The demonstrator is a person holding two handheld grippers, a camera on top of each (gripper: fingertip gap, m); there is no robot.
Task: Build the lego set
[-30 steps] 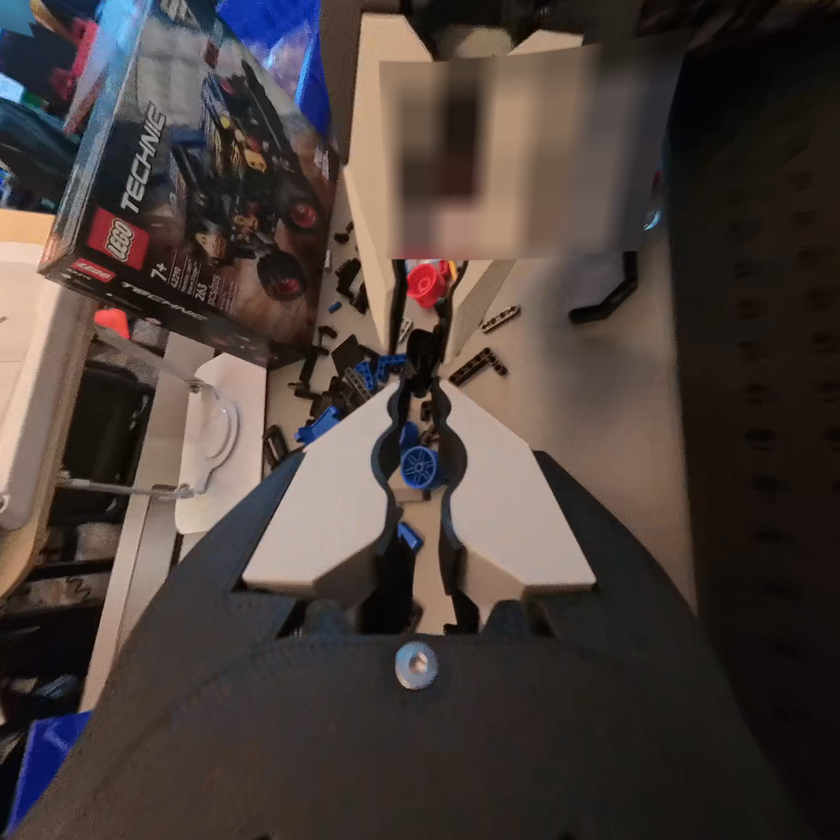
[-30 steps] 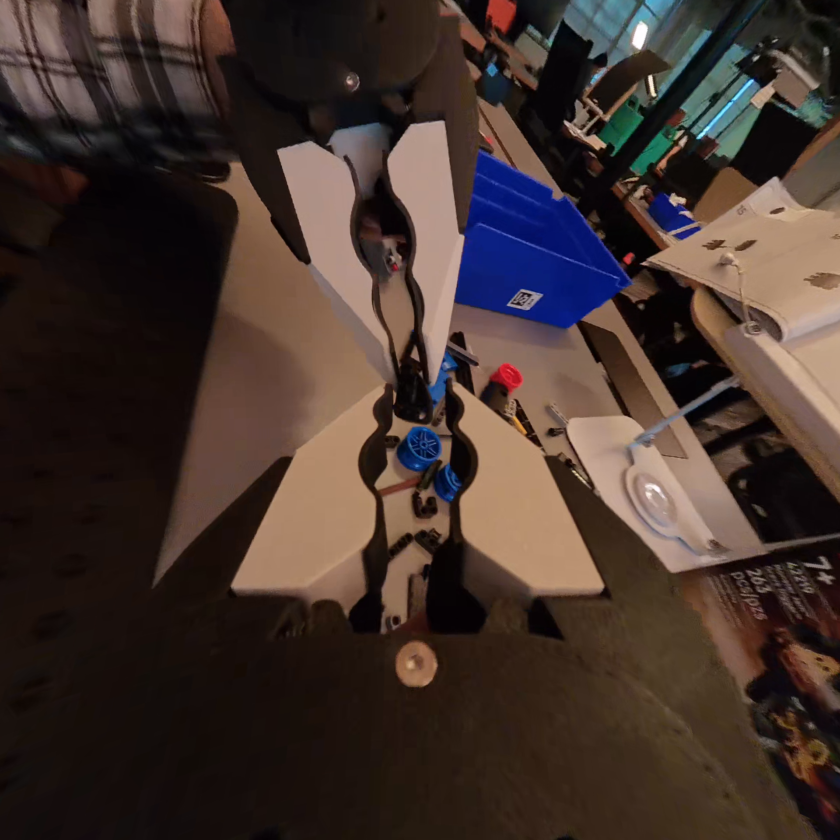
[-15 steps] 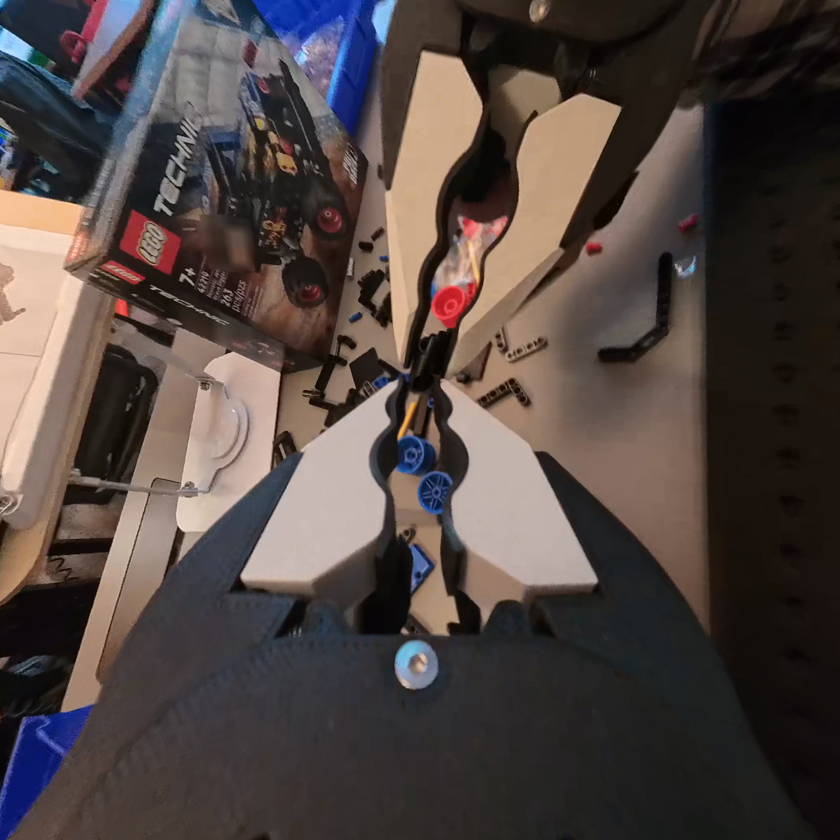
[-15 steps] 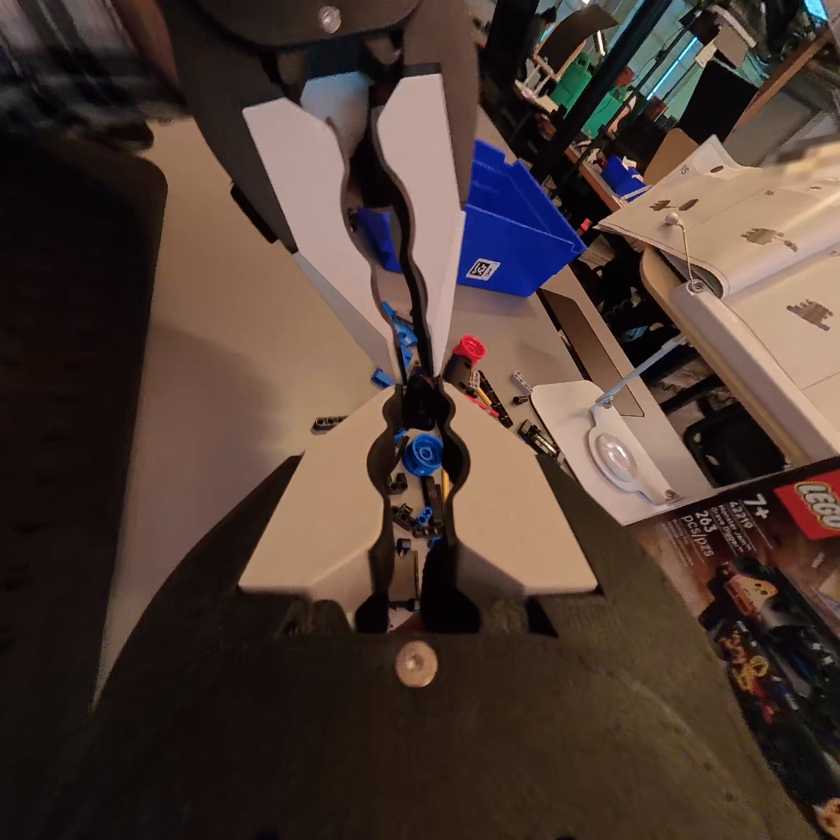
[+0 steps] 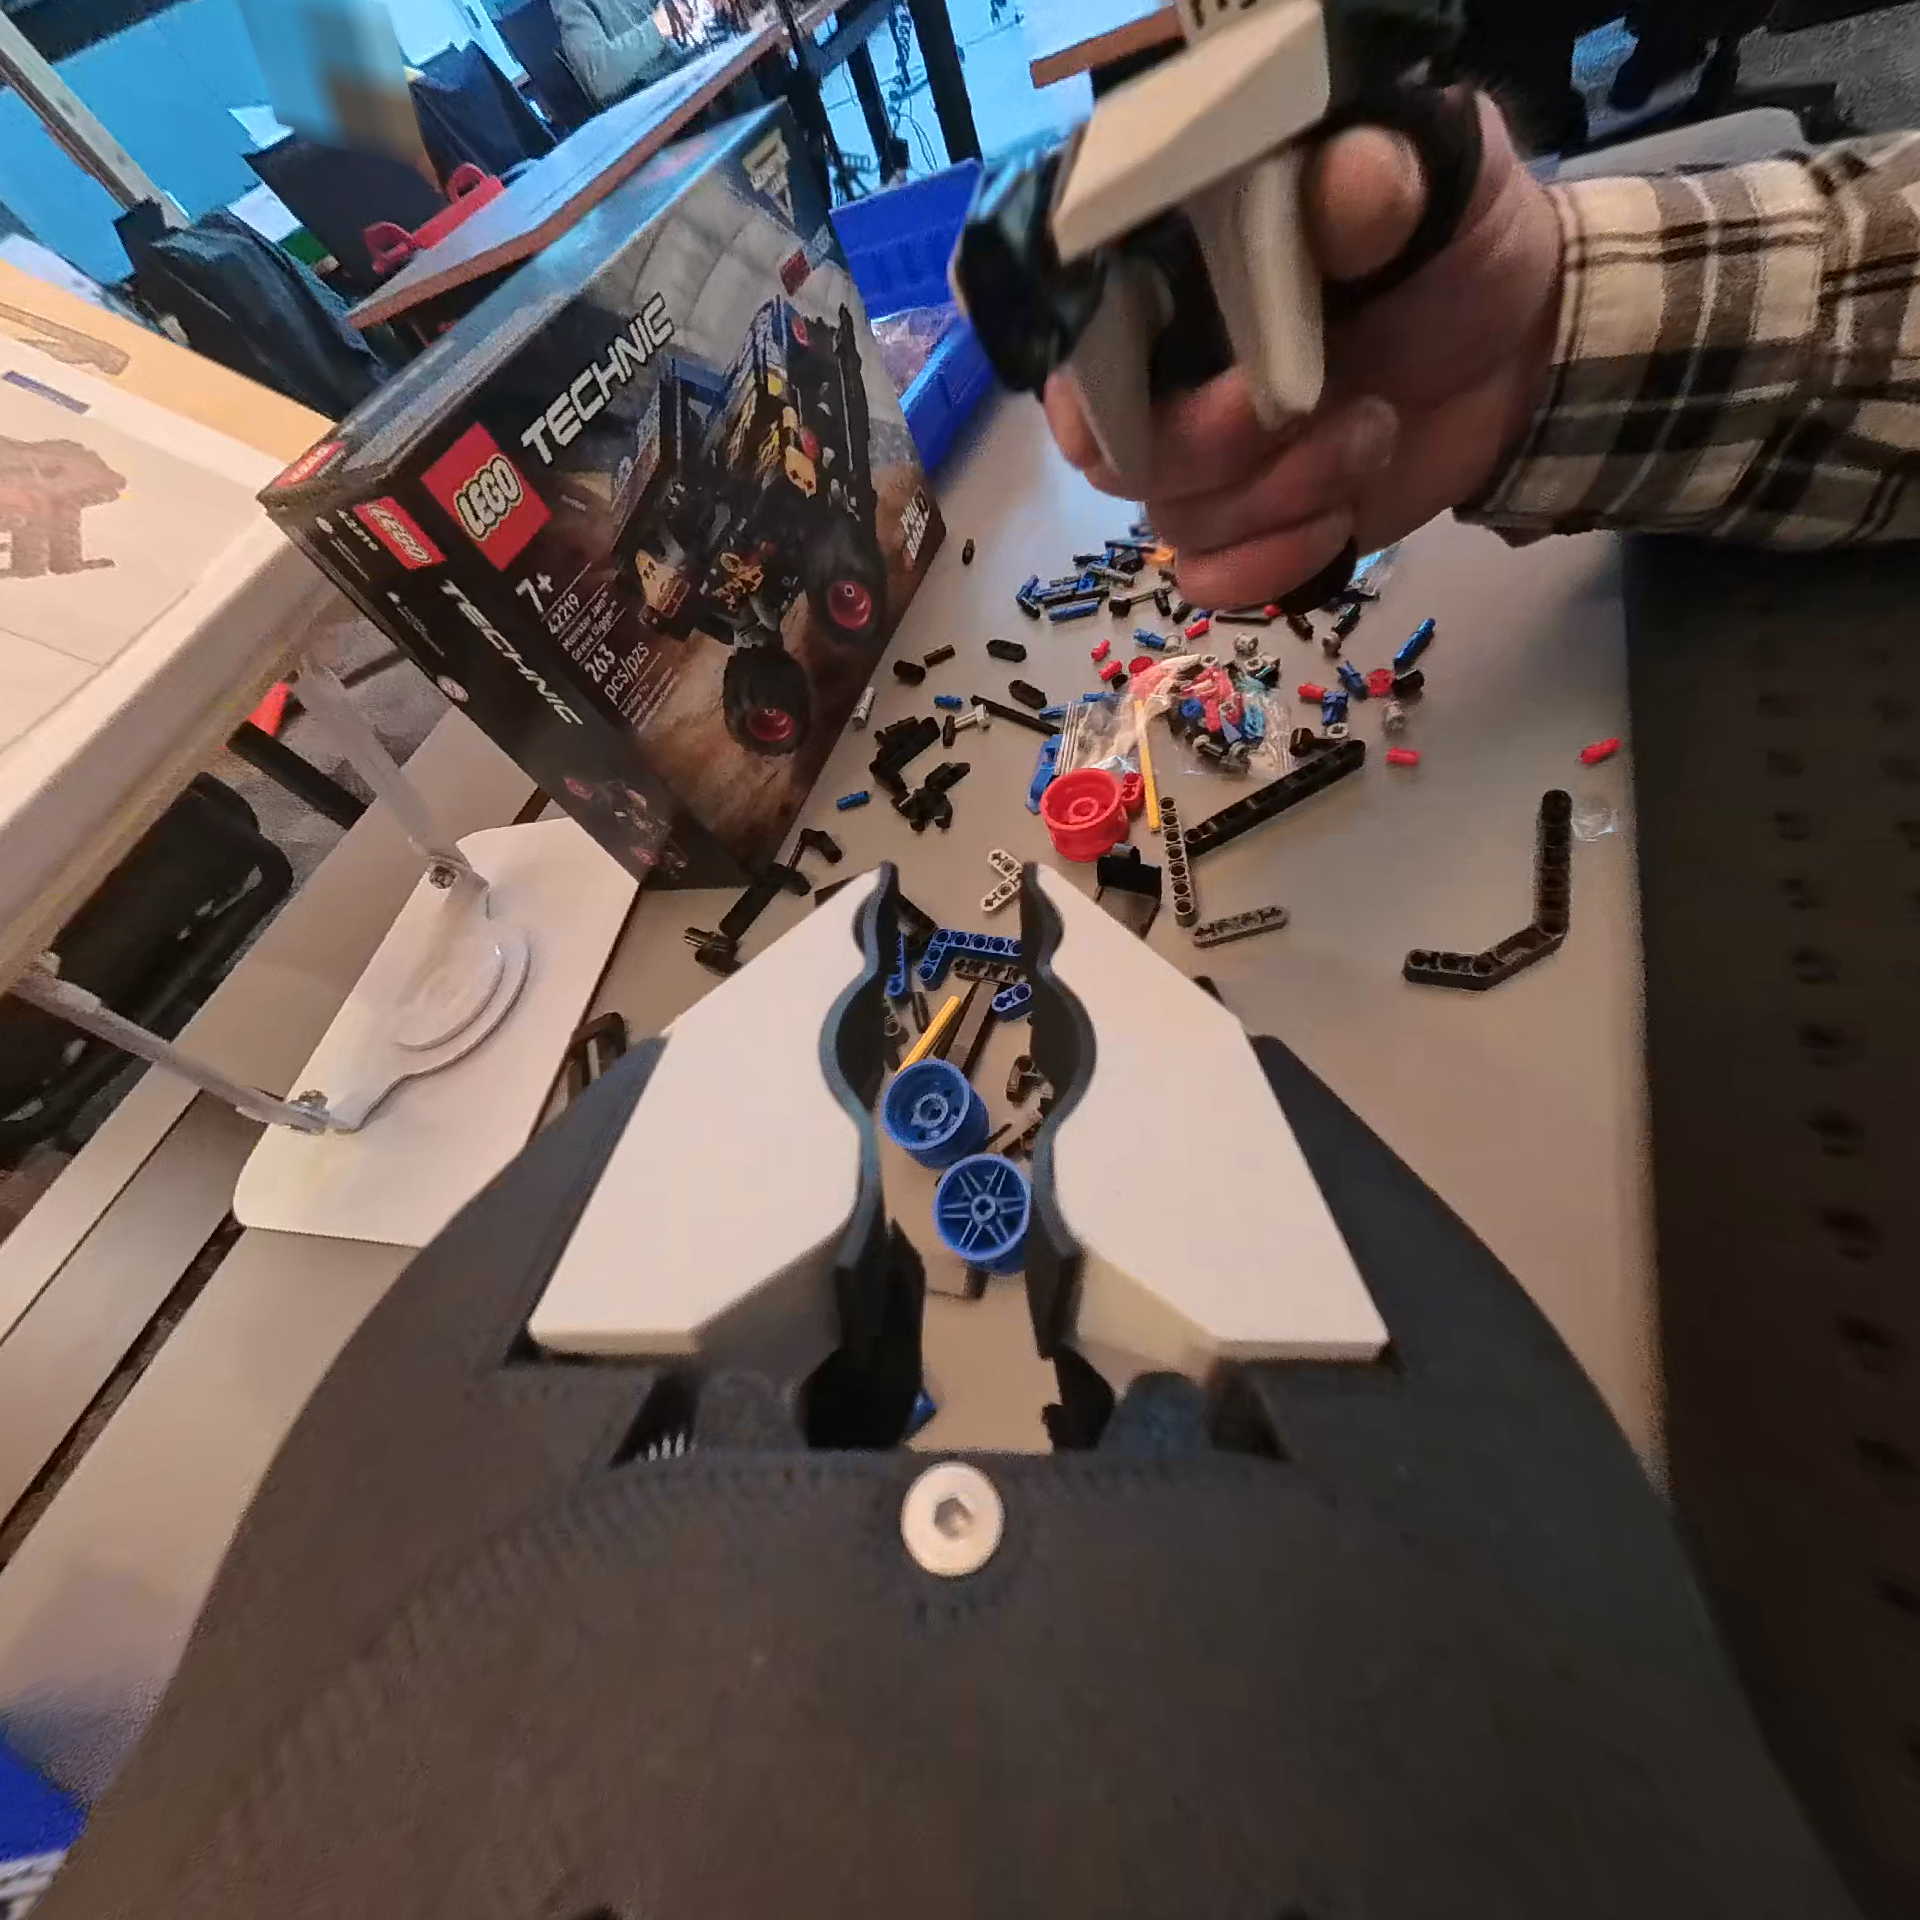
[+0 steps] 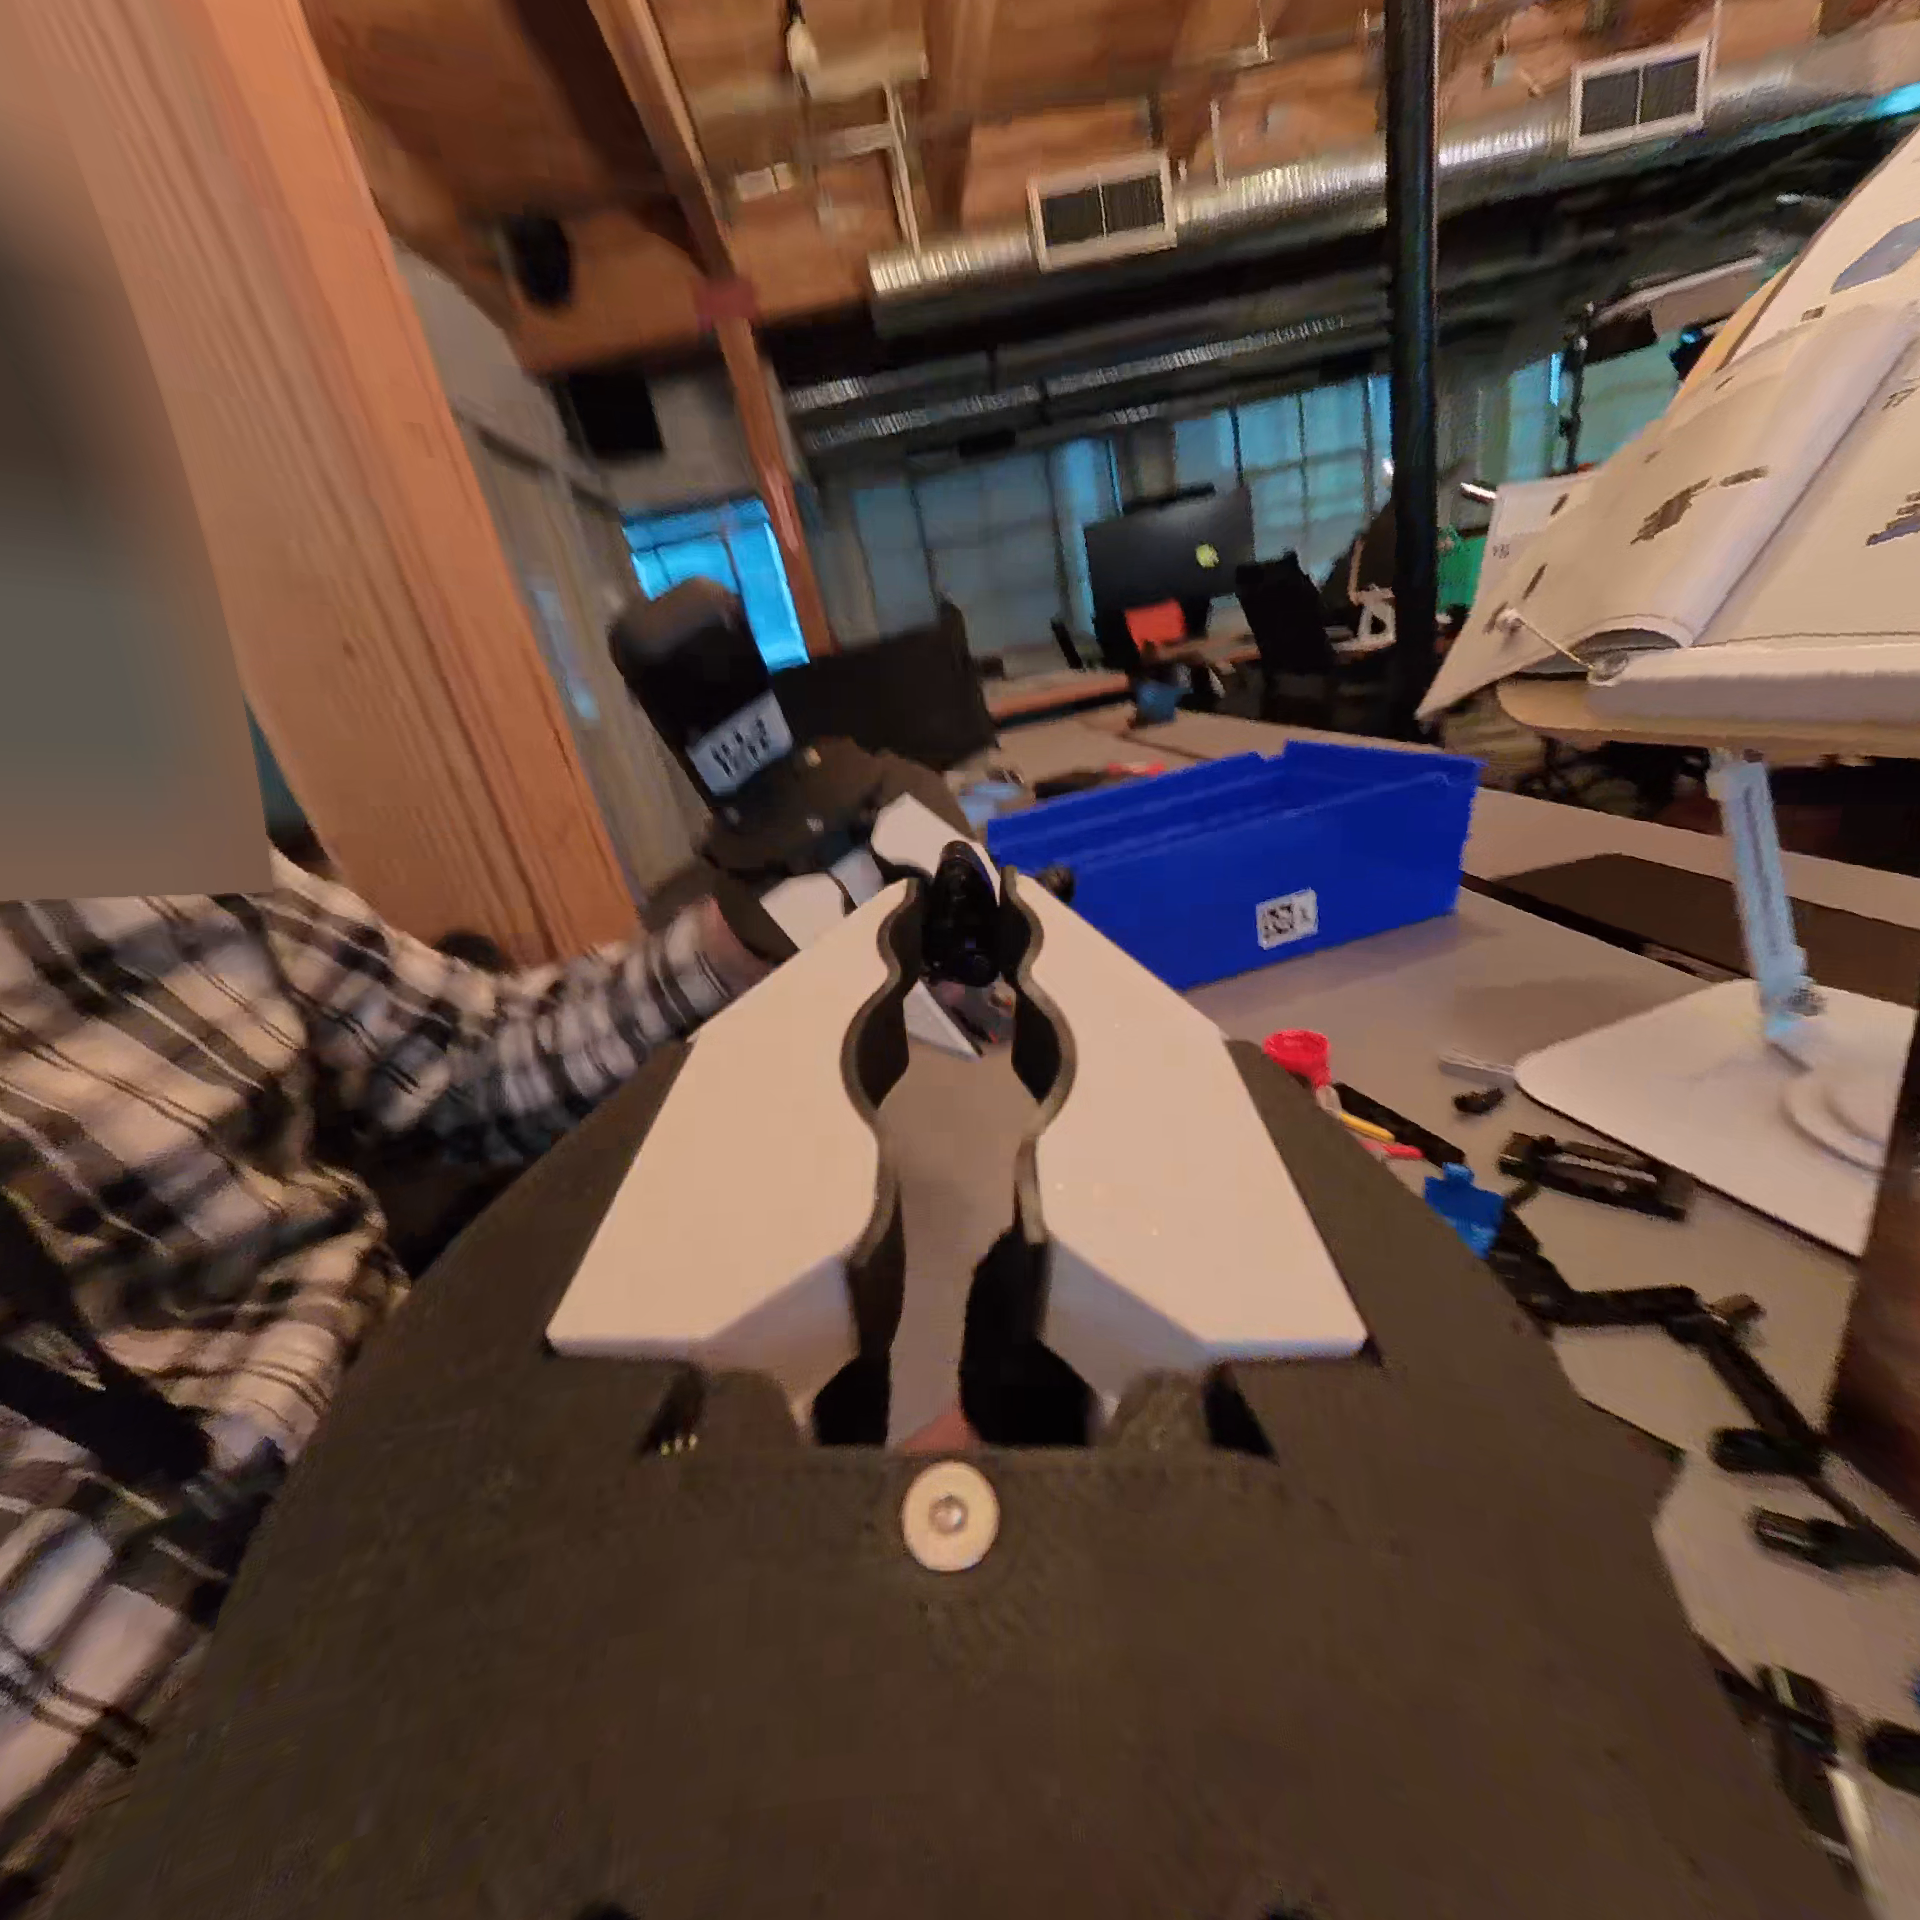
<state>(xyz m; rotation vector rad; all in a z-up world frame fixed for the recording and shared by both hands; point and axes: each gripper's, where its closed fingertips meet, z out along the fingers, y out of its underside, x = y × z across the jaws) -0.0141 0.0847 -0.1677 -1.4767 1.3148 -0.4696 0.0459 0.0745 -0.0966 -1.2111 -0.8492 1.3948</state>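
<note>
Small black lego piece (image 6: 961,914) pinched at the fingertips of the right gripper (image 6: 961,925), lifted clear of the grey table (image 6: 1382,997), blue bin (image 6: 1247,842) beyond. Left gripper (image 5: 951,914) parted a little, gripping nothing, hovering above 2 blue wheels (image 5: 935,1112) among loose parts. Red wheel (image 5: 1086,810) and bent black beam (image 5: 1507,925) farther off; set box (image 5: 623,520) standing at left, just beside the scatter

left wrist view: set box (image 5: 623,540), 10 o'clock, red logo, white lettering, numerals on front and side | right wrist view: blue bin (image 6: 1351,831), 2 o'clock, square code sticker (image 6: 1285,918) | white tag (image 6: 740,750), 11 o'clock, marks blurred | open booklet (image 6: 1714,499), 2 o'clock, print illegible
</note>
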